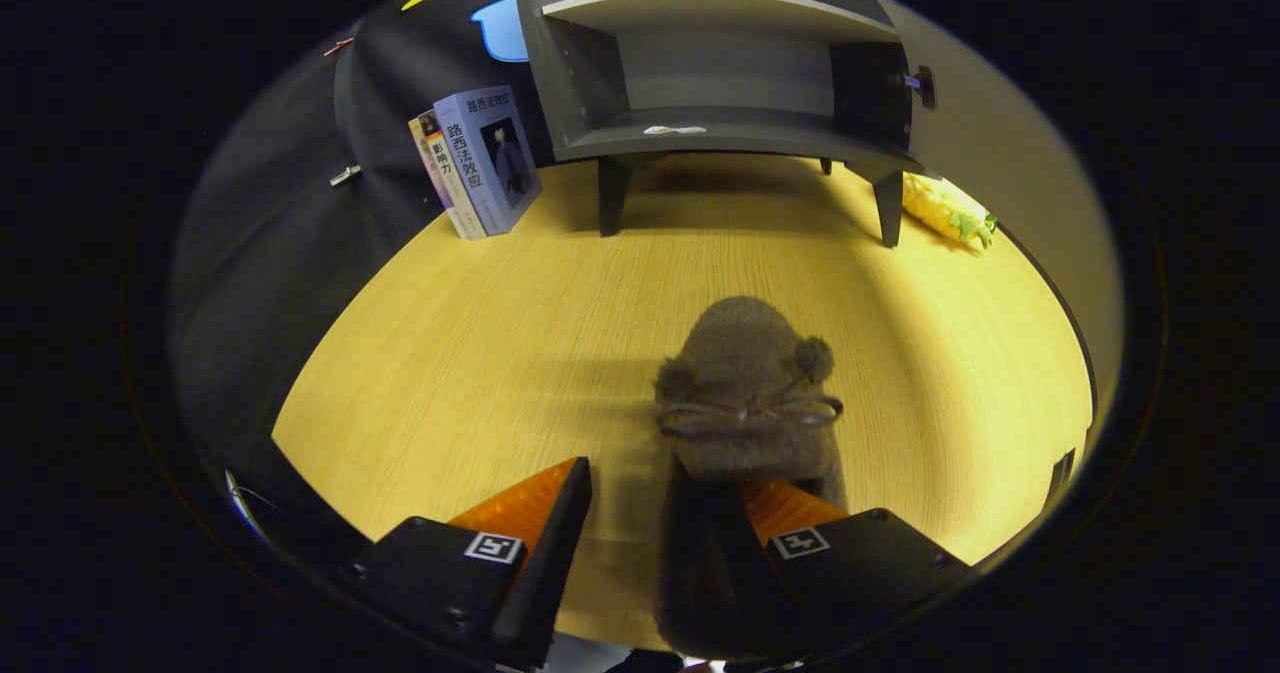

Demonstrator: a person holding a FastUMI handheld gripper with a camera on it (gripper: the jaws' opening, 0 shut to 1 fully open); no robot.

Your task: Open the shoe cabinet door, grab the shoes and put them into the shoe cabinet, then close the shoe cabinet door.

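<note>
While the gripper (655,513) is standing spread, its right finger is reaching inside the fuzzy brown slipper (745,403), left finger apart | slipper lying on a yellow woodgrain floor (480,353) | grey shoe cabinet (720,63) standing open at 12 o'clock | books (480,158) leaning at 11 o'clock

We see a grey-brown fuzzy slipper (745,393) with a thin brown bow, resting on a pale yellow wood-grain floor (480,353). The cabinet (700,63) beyond is grey, its door (875,93) dark. Two books (480,163) stand beside it, one cover bluish-grey, the other pale with colourful stripes. A yellow toy (945,208) with a green end lies right of the cabinet.
</note>
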